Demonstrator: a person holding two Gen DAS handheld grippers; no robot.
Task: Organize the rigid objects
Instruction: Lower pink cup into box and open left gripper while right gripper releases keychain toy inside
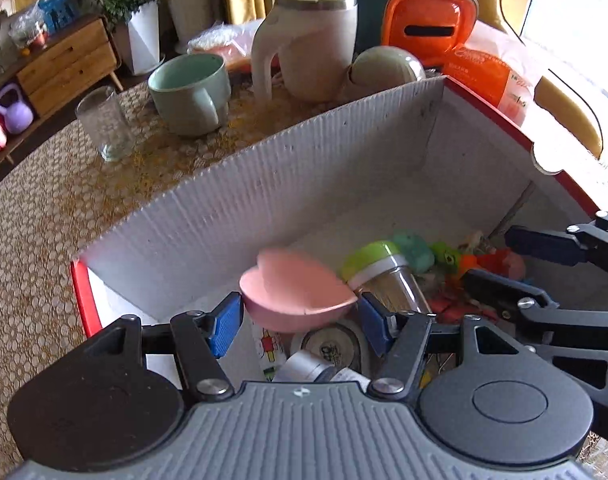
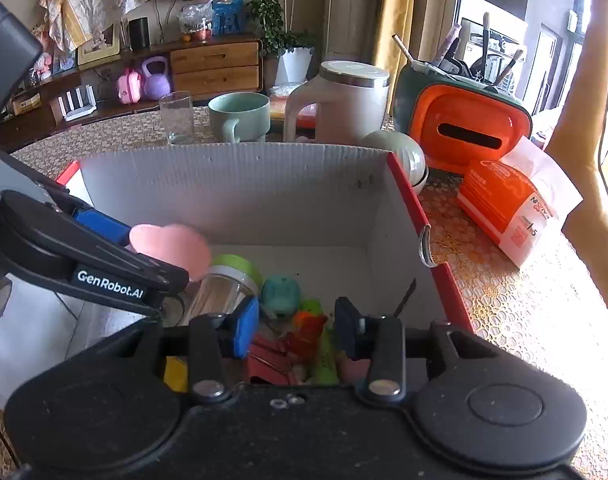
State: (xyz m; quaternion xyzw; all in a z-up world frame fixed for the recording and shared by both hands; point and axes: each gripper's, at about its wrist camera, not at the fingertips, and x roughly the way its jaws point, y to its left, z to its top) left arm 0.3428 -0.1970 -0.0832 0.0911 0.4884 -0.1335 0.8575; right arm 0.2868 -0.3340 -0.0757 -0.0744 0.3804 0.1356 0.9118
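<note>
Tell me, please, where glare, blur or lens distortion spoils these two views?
Left wrist view: the window at top right is blown out, the pink heart-shaped box in the left gripper is motion-smeared, and the cardboard box rim bows from fisheye. Right wrist view: daylight washes out the right edge, glaring off the table; the pink box is soft here too.

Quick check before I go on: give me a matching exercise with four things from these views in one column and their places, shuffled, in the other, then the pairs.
Things:
1. pink heart-shaped dish
2. clear drinking glass
3. clear jar with a lime-green lid
4. orange printed packet

Places:
A. lying on its side inside the white corrugated box
B. lying on the patterned tablecloth, right of the box
C. between the blue pads of the left gripper, above the box
D. upright on the table beside the pale green mug

Pairs: 1-C, 2-D, 3-A, 4-B
</note>
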